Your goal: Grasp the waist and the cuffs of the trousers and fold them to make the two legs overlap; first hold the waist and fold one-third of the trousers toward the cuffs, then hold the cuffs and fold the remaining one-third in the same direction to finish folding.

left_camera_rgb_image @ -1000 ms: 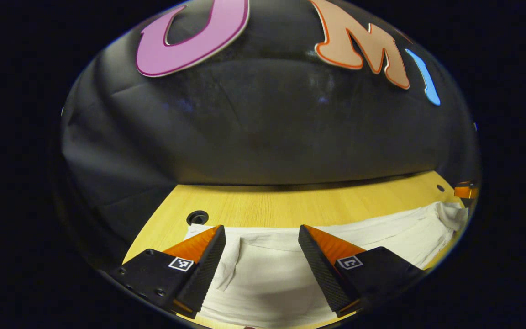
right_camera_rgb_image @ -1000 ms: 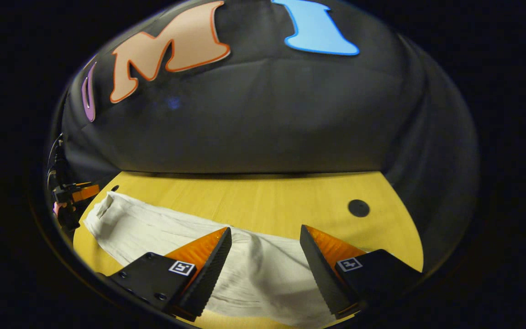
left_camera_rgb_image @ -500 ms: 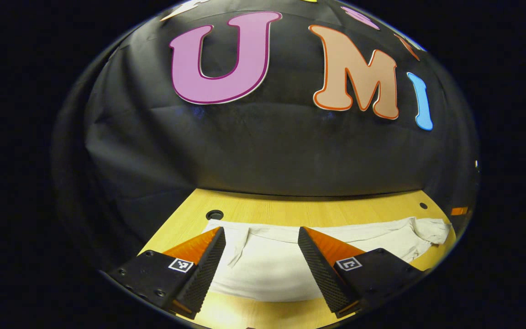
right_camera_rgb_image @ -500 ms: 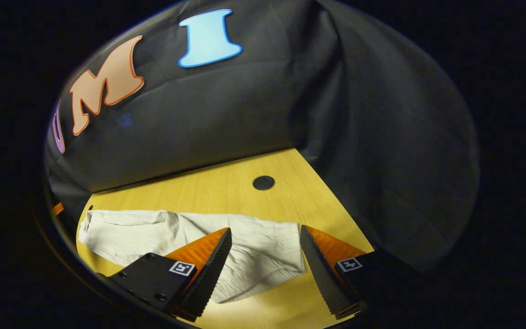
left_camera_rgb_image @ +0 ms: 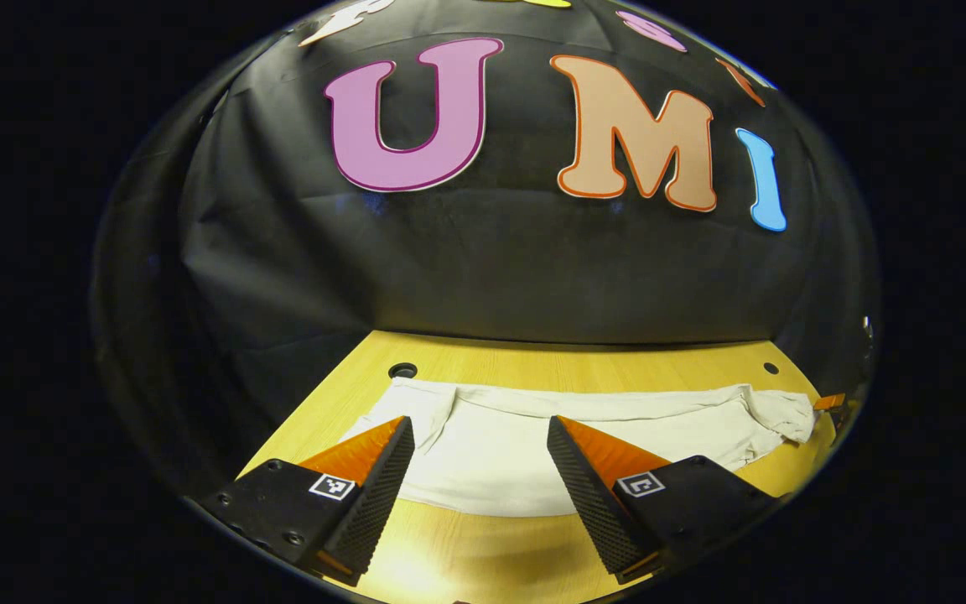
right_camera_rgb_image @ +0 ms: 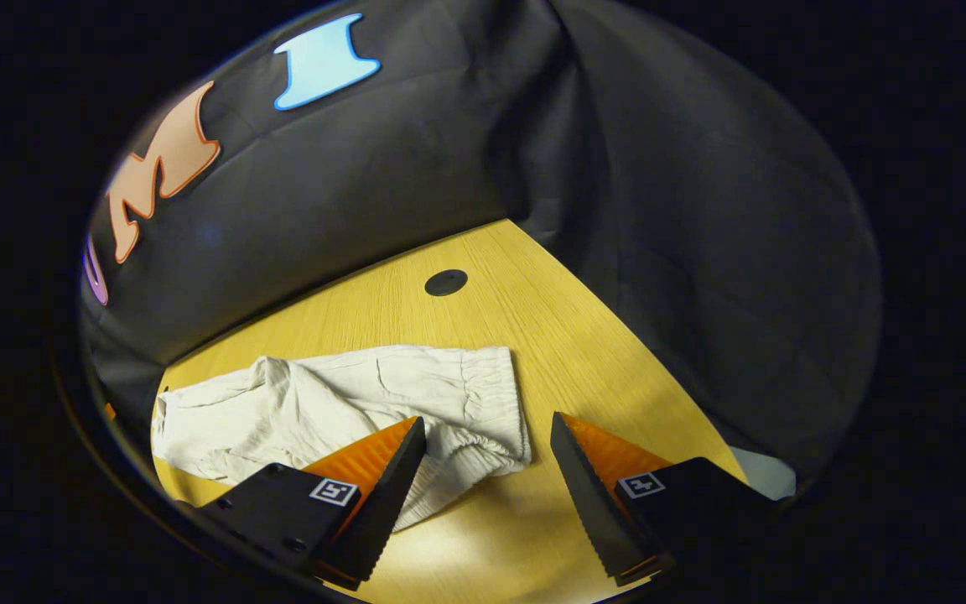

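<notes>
- Hovering over the table [left_camera_rgb_image: 533,373], my left gripper [left_camera_rgb_image: 480,470] and right gripper [right_camera_rgb_image: 487,470] both stood wide open, nothing between the fingers of either.
- Trousers [left_camera_rgb_image: 584,432] lay flat on the table, one long pale strip. They looked already doubled leg over leg, though I couldn't confirm it.
- Long axis ran side to side, roughly along the table's back edge. The gathered, elastic-looking end [right_camera_rgb_image: 491,394] sat just ahead of my right gripper; I took it for the waist. The other end lay ahead of my left.
- Risk: pinching only the top layer at the waist would let the lower leg drag and the legs split.
- Risk: the bunched cloth [right_camera_rgb_image: 273,394] mid-length would crease into the first third-fold.
- Risk: lifting the two sides unevenly would skew the fold.
</notes>
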`<state>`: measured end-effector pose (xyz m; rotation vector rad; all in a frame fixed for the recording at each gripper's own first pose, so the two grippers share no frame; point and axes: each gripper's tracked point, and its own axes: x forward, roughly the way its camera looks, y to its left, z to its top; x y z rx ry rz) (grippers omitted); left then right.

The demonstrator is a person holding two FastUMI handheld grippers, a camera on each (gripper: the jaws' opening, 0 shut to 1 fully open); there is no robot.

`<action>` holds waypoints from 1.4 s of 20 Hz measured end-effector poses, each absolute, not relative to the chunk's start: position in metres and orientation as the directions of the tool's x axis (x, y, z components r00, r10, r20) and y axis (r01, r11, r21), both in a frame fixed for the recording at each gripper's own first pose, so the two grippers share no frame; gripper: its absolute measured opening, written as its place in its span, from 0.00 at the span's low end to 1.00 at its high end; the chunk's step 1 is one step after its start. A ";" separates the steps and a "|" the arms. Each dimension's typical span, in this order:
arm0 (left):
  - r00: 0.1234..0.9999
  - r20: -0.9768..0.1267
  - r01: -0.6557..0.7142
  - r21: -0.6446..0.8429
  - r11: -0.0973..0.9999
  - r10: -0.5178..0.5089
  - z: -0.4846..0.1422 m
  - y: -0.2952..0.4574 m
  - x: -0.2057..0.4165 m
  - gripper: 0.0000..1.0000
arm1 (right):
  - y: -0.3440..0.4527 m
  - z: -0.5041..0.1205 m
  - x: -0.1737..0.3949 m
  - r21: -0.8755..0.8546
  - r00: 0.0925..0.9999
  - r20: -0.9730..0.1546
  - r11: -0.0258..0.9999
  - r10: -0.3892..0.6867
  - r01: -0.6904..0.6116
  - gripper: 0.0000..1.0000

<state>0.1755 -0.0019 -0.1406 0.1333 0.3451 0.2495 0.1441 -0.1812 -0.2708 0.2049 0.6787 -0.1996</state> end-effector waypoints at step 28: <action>0.931 -0.315 -0.146 0.139 0.979 0.184 -0.145 -0.022 0.181 0.97 | -0.126 -0.199 0.150 0.212 0.878 -0.471 0.955 -0.086 0.207 0.12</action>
